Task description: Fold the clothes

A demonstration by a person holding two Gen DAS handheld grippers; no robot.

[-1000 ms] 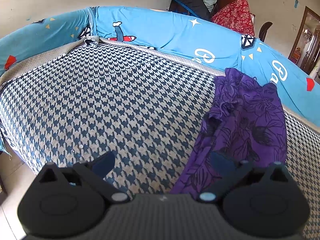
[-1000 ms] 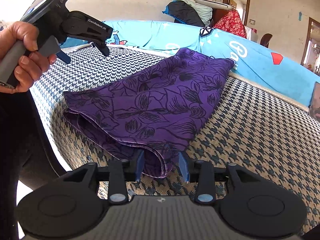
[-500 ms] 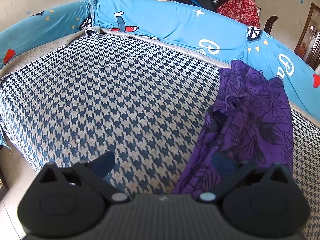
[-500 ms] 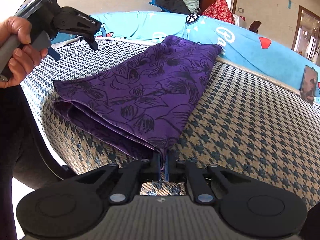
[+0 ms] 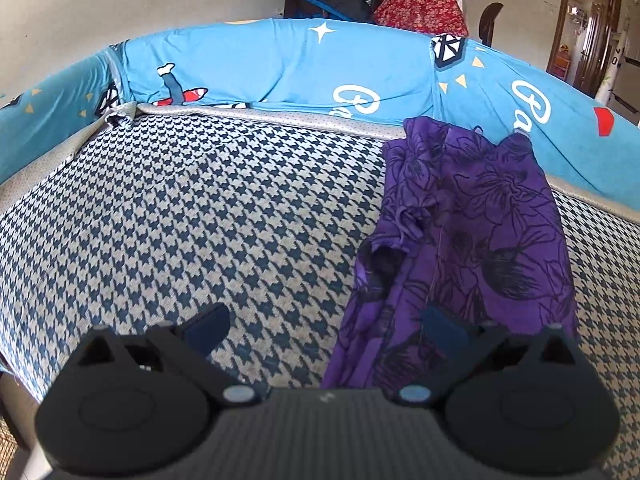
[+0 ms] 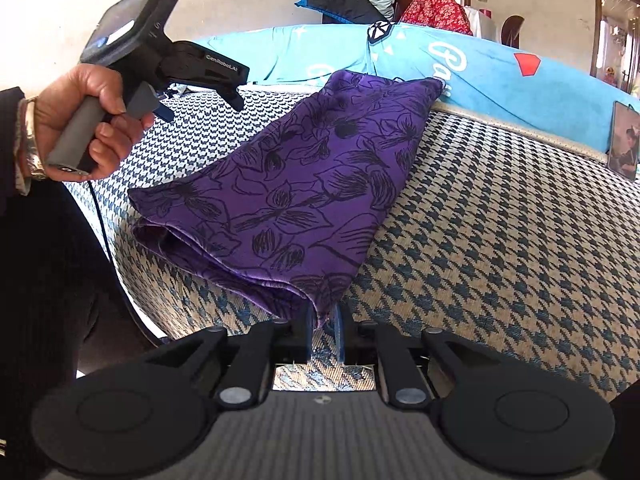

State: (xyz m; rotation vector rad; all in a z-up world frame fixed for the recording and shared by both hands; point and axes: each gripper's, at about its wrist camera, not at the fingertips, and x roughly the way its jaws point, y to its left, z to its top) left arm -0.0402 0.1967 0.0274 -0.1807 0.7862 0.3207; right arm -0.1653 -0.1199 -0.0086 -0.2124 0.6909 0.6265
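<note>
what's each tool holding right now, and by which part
The right tool pinches the near corner of the purple floral garment, its jaws easing slightly open. The left tool is wide open and holds nothing.

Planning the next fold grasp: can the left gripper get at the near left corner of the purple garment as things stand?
Probably yes. The left gripper is open and empty above the bedspread, the purple garment lies just beside it, nothing between. The right gripper, jaws opening, has the other corner between them.
</note>
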